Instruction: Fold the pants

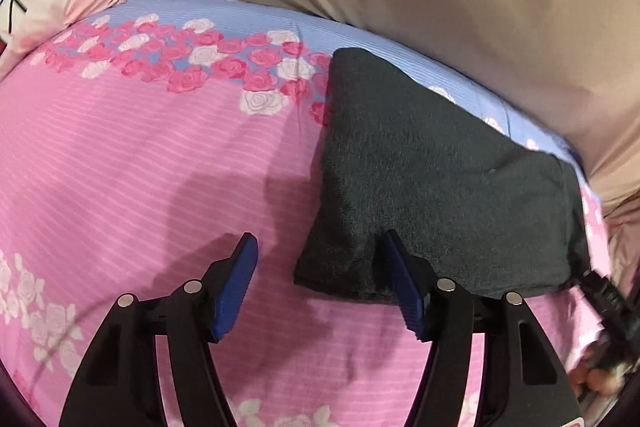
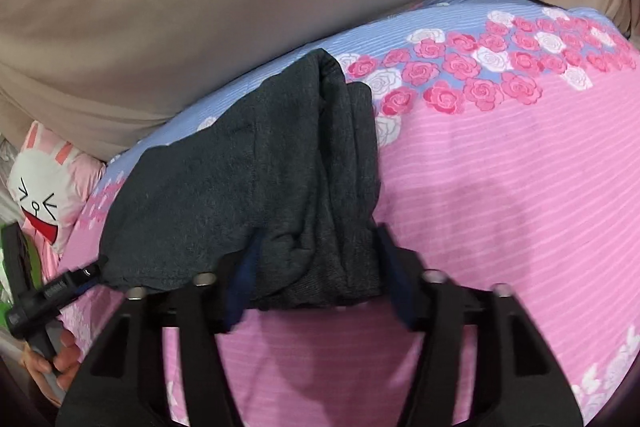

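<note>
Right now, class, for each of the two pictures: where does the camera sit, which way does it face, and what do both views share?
Left wrist view: sits on the left gripper, faces forward and down at the bedsheet; its blue-padded fingers stand open, one pad touching the folded pants.
Right wrist view: sits on the right gripper, faces down; its fingers straddle the pants' bunched end; a hand shows bottom left.
Shared: pants, rose-print sheet, beige cloth.
</note>
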Available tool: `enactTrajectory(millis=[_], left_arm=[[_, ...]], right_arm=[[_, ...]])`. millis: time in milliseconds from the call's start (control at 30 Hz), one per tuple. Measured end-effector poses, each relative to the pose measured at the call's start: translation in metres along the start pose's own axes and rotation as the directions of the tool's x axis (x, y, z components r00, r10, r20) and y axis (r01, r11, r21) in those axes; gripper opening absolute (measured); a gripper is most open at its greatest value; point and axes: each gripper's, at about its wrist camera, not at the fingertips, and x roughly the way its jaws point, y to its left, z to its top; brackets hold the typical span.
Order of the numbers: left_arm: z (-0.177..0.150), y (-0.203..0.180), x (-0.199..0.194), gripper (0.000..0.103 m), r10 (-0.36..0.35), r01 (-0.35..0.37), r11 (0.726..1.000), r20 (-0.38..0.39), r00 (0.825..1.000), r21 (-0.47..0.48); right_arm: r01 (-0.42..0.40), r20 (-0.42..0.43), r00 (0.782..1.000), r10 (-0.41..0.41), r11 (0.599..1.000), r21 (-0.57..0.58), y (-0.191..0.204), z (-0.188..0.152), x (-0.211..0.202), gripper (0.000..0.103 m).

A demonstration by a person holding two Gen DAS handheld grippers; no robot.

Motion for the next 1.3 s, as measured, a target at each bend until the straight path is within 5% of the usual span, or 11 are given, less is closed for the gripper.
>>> enactTrajectory(millis=[67, 167, 233, 367, 533, 633, 733, 900, 1000, 1100, 1300], left_arm=[[0.0, -0.004, -0.003, 0.047, -0.015, 0.015, 1.0, -0.005, 1.0, 0.023], [0.001, -0.002, -0.005, 0.048, -0.018, 0.018, 1.0, -0.006, 1.0, 0.023], [-0.002, 0.001, 0.0, 0.056, -0.029, 0.03, 0.999, -0.026, 0.999, 0.013], [-0.005, -0.005, 0.006, 0.057, 0.006, -0.006, 0.999, 0.008, 1.0, 0.048], [-0.005, -0.016, 0.003, 0.024, 0.005, -0.008, 0.994, 0.034, 0.999, 0.108], [-0.005, -0.024, -0.002, 0.022, 0.041, -0.05, 0.988, 0.06, 0.997, 0.149], [-0.001, -0.024, 0.0, 0.023, 0.046, -0.053, 0.987, 0.05, 0.998, 0.152], [0.004, -0.011, 0.011, 0.025, 0.067, -0.076, 0.982, 0.06, 0.996, 0.171], [0.011, -0.015, 0.013, 0.026, 0.081, -0.092, 0.98, 0.067, 0.994, 0.179], [0.003, -0.023, 0.006, 0.028, 0.094, -0.108, 0.977, 0.078, 0.992, 0.187], [-0.008, -0.033, -0.013, 0.029, 0.099, -0.113, 0.976, 0.082, 0.992, 0.187]], right_arm=[[-0.022, 0.064, 0.998, 0.024, 0.999, -0.035, 0.015, 0.003, -0.025, 0.027], [0.054, 0.096, 0.994, -0.045, 0.995, -0.089, 0.026, -0.004, -0.039, 0.028], [0.161, 0.01, 0.987, -0.161, 0.984, -0.074, 0.009, -0.015, -0.005, 0.03], [0.147, 0.051, 0.988, -0.144, 0.987, -0.063, 0.011, -0.013, -0.013, 0.036], [0.095, 0.027, 0.995, -0.094, 0.995, -0.038, 0.005, -0.014, -0.008, 0.031], [0.078, 0.081, 0.994, -0.074, 0.995, -0.054, 0.014, -0.009, -0.025, 0.03], [0.175, 0.029, 0.985, -0.173, 0.98, -0.095, 0.012, -0.015, -0.002, 0.038], [0.247, 0.225, 0.949, -0.22, 0.963, -0.104, 0.036, -0.011, -0.046, 0.041], [0.233, 0.253, 0.949, -0.187, 0.958, -0.167, 0.052, -0.015, -0.053, 0.012], [0.286, 0.124, 0.957, -0.264, 0.934, -0.216, 0.047, -0.023, -0.011, 0.002], [0.276, 0.156, 0.956, -0.247, 0.938, -0.209, 0.055, -0.023, -0.019, 0.003]])
